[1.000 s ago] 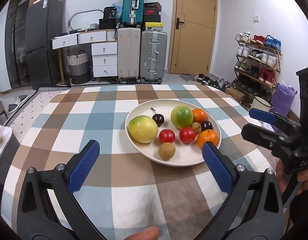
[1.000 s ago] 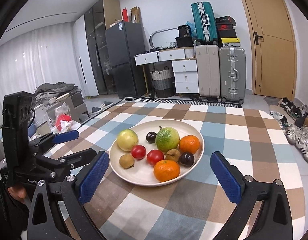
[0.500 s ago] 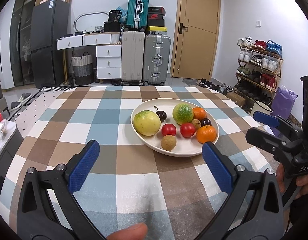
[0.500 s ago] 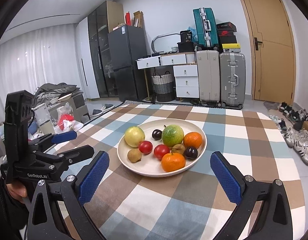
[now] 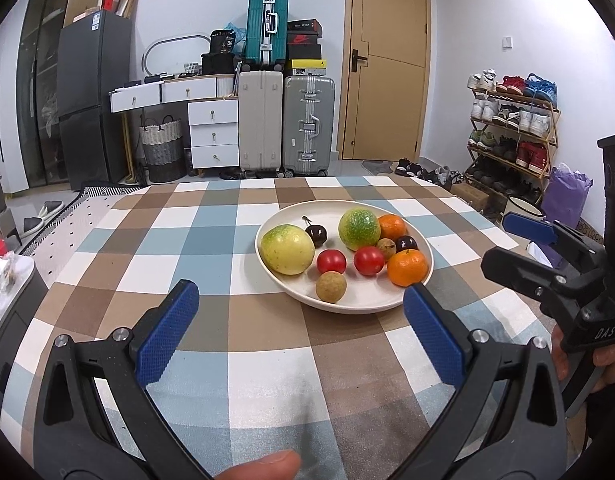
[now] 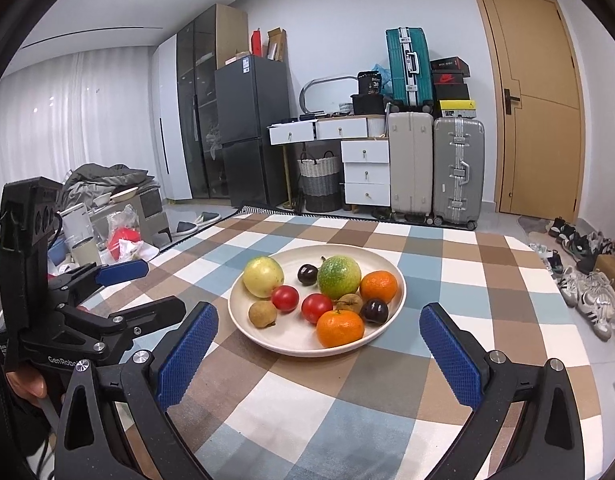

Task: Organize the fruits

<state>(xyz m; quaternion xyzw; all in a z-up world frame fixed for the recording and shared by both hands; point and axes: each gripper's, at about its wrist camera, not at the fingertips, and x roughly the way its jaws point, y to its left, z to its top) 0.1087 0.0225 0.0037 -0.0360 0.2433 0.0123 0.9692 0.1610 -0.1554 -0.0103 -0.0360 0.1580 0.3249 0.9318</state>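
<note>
A cream plate (image 5: pixel 347 307) sits on the checked tablecloth and holds several fruits: a yellow-green fruit (image 5: pixel 286 250), a green one (image 5: pixel 358 229), two oranges (image 5: pixel 407 267), two red tomatoes (image 5: pixel 331 261), dark cherries and small brown fruits. My left gripper (image 5: pixel 299 287) is open, just short of the plate's near rim and holding nothing. My right gripper (image 6: pixel 318 309) is also open and empty, facing the same plate (image 6: pixel 291 346) from its other side. Each gripper shows in the other's view: the right gripper (image 5: pixel 497 242) at the right edge, the left gripper (image 6: pixel 163 288) at the left.
The checked table (image 6: pixel 387 392) ends at a far edge in front of suitcases (image 5: pixel 285 124), white drawers and a door. A shoe rack (image 5: pixel 511 128) stands off the right side. Bags and clutter (image 6: pixel 119 236) lie off the left side. A thumb (image 5: pixel 267 466) shows at the bottom.
Both views have tilted up toward level, so the plate looks flatter and more of the room shows. The fruits have not moved and both grippers stay open.
</note>
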